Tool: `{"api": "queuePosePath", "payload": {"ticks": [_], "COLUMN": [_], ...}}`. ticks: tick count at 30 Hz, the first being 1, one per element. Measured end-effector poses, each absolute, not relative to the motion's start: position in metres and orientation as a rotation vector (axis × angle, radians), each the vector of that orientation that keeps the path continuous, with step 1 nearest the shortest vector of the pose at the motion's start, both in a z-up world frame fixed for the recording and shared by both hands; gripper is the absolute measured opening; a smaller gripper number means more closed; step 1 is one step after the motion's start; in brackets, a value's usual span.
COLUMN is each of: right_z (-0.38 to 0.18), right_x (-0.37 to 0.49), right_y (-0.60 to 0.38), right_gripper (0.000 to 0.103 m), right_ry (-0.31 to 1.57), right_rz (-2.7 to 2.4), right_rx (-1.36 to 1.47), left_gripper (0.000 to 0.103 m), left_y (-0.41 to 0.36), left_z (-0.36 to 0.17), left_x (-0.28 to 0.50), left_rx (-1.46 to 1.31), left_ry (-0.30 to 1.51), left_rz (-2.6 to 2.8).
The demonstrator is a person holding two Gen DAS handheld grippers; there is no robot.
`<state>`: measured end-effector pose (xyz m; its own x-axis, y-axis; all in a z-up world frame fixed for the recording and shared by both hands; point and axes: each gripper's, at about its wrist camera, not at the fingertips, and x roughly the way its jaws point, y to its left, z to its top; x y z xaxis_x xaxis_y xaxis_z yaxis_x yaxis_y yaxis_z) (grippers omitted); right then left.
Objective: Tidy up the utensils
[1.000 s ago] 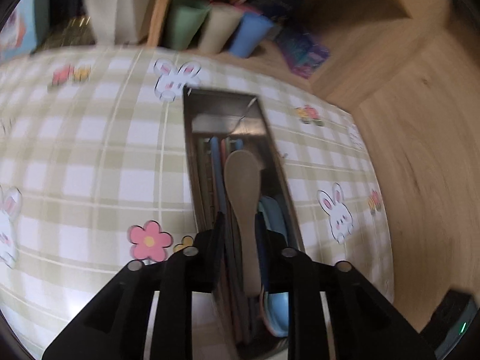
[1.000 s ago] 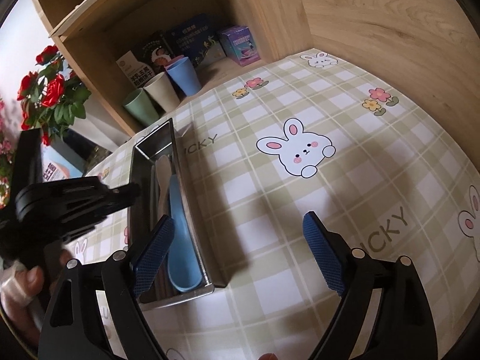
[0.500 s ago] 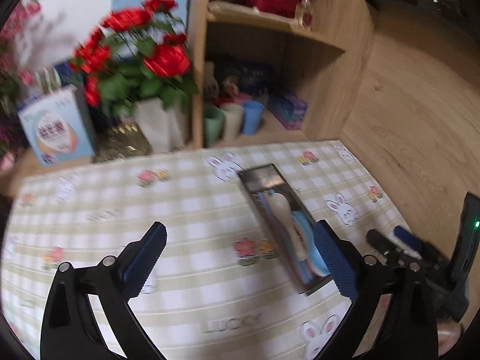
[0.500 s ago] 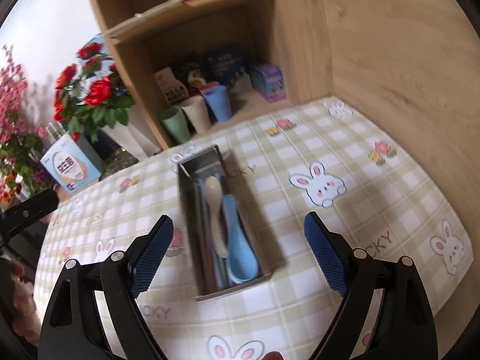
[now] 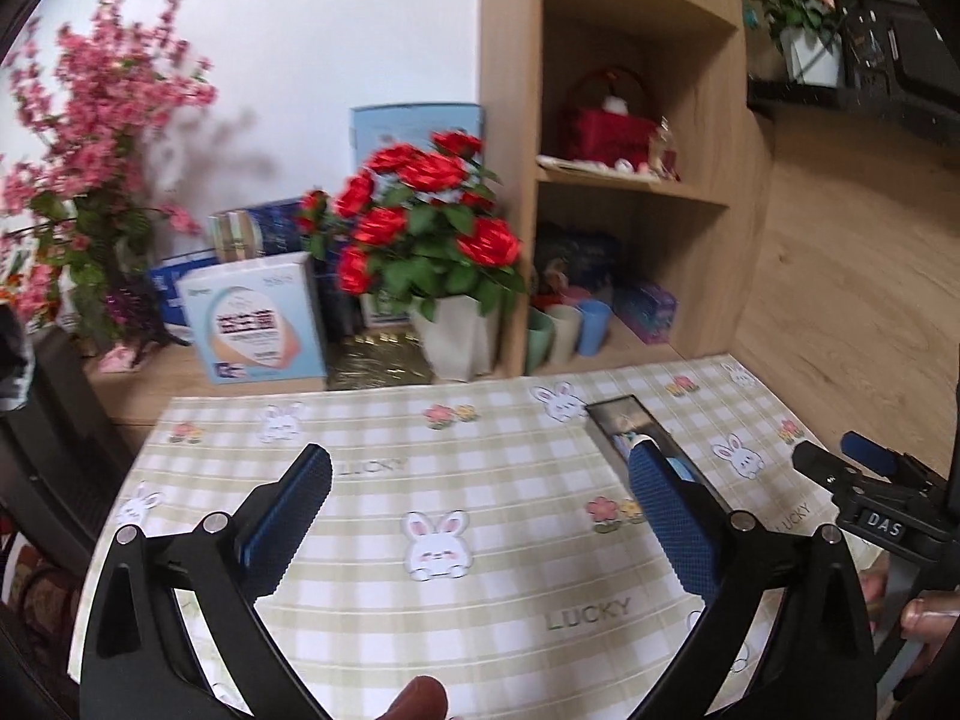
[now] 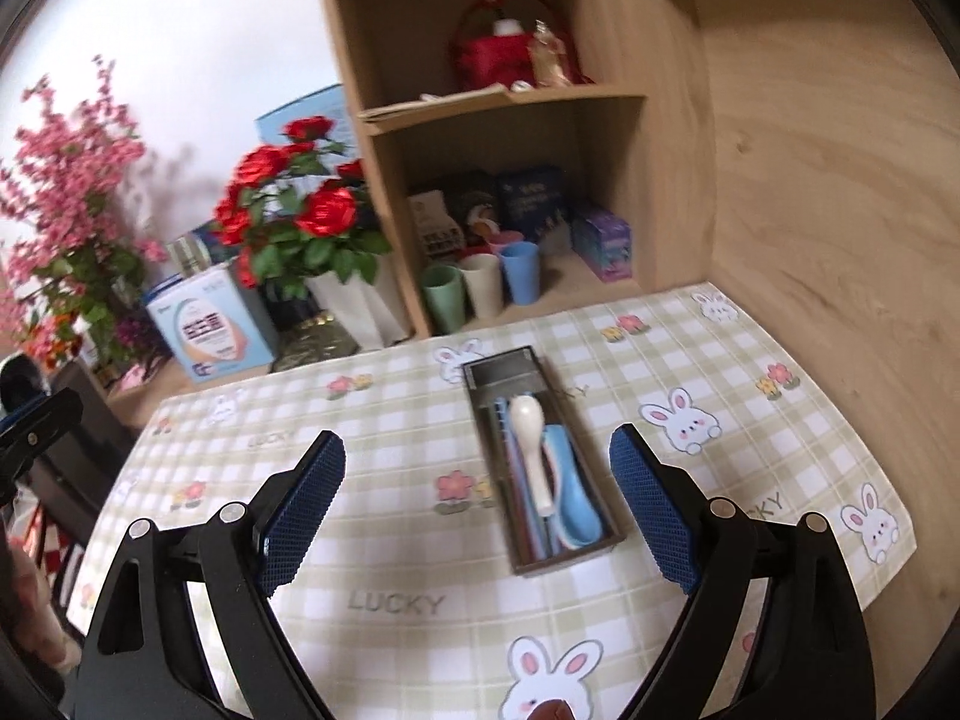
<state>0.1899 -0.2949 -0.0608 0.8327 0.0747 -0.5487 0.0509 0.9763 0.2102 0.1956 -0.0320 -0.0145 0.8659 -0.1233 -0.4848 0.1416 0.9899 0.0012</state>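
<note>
1. Left gripper: spread wide over the checked tablecloth, nothing between the pads.
2. Right gripper: likewise spread, empty.
3. Metal tray: flat on the cloth, holding a white spoon, a blue spoon, and perhaps chopsticks, too blurred to confirm.

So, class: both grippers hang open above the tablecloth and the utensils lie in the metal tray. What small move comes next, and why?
Probably none beyond drawing back: the white spoon and blue spoon lie in the metal tray, the tablecloth shows no stray utensil, and left gripper and right gripper are open, holding nothing.
</note>
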Motion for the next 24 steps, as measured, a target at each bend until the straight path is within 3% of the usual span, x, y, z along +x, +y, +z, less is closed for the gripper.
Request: {"api": "queuePosePath", "payload": {"ticks": [24], "right_z": [-0.01], "right_x": [0.13], "right_y": [-0.223], "right_gripper": [0.087], "right_ry": [0.493], "right_rz": [0.122], "right_rx": [0.149], "left_gripper": [0.097], "left_y": [0.048], "left_z": [0.03], "left_x": [0.093], "left_rx": [-0.039], "left_ry": [0.383], "left_rz": [0.044]}}
